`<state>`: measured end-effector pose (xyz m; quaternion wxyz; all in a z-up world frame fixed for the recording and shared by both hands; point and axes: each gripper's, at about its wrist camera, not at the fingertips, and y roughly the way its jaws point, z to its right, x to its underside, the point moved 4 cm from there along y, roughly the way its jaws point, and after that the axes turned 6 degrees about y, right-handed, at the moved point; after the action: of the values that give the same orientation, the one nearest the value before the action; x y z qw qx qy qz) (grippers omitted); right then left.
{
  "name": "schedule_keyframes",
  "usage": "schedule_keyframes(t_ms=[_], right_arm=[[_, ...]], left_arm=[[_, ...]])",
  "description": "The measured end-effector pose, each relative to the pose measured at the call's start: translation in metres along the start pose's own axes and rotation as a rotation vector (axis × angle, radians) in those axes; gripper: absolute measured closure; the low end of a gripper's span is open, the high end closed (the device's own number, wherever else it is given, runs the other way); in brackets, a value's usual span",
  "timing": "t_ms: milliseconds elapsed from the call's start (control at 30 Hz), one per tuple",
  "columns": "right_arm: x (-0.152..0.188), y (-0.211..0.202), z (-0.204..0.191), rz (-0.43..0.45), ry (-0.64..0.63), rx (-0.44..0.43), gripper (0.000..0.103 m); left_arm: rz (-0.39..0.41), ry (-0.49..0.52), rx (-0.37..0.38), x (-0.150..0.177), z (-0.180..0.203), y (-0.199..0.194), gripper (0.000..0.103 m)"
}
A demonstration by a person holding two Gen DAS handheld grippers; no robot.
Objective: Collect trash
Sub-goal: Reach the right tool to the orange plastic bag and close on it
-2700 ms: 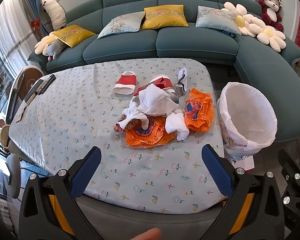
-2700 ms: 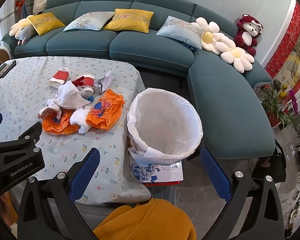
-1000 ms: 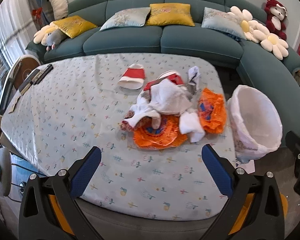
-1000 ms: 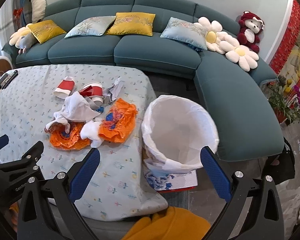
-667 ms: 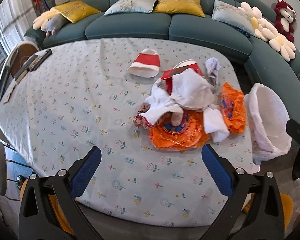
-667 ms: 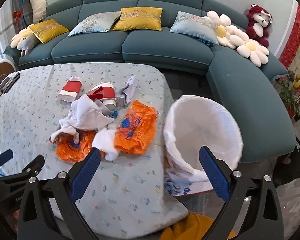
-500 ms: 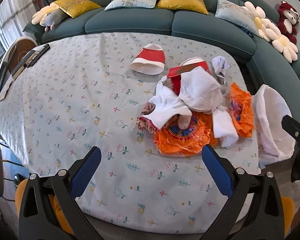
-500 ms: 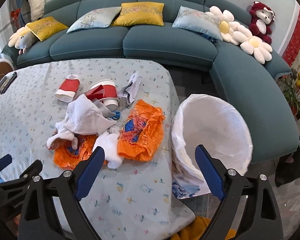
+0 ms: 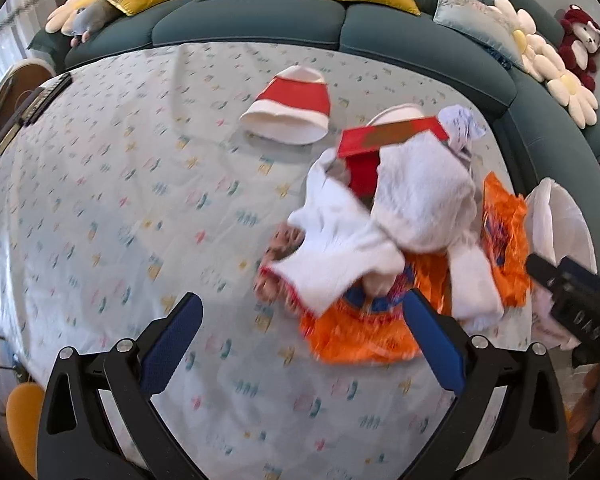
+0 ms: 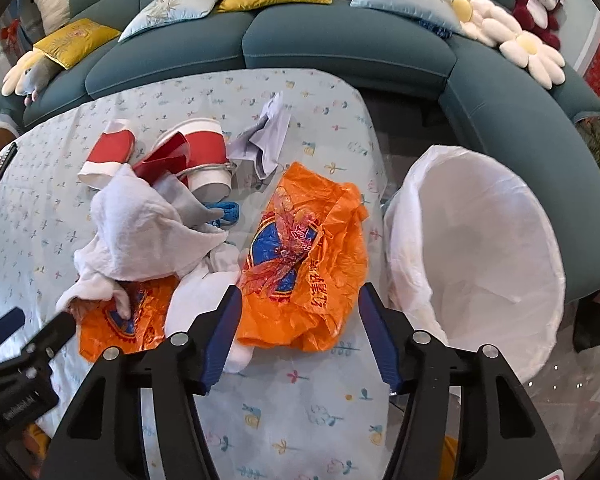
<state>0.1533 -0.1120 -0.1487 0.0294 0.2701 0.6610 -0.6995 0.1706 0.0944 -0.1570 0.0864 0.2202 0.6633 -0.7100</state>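
A pile of trash lies on the flower-print table [image 9: 100, 200]: white cloths [image 9: 420, 196], orange plastic bags [image 10: 308, 256], red-and-white paper cups [image 9: 292, 104] and crumpled paper [image 10: 268, 132]. My left gripper [image 9: 300, 332] is open and empty, just short of the pile's near-left side. My right gripper [image 10: 300, 324] is open, its fingers straddling the near edge of the right orange bag without closing on it. A white-lined trash bin [image 10: 484, 248] stands off the table's right edge.
A teal sofa [image 10: 340, 40] with cushions and plush toys wraps behind and to the right of the table. Remote controls [image 9: 40, 100] lie at the table's far left. A second orange bag [image 9: 356, 328] lies under the cloths.
Both grippers have moved forward and down toward the pile. The right gripper's jaws have narrowed and now flank the right orange bag. The trash has not moved.
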Motion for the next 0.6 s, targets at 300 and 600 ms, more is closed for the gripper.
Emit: schedule_keyframes(t_ms=[300,600], right_arm=[[0.000,0.036,-0.001,-0.073,0.031,-0.019,0.049],[0.013,0.055,0.011,-0.110,0.093,-0.023,0.082]], left_arm=[[-0.019,-0.005,0.061,-0.023,0.001,0.023,0.038],[-0.029,0.021,0.109,-0.021,0.008,0.026,0.087]])
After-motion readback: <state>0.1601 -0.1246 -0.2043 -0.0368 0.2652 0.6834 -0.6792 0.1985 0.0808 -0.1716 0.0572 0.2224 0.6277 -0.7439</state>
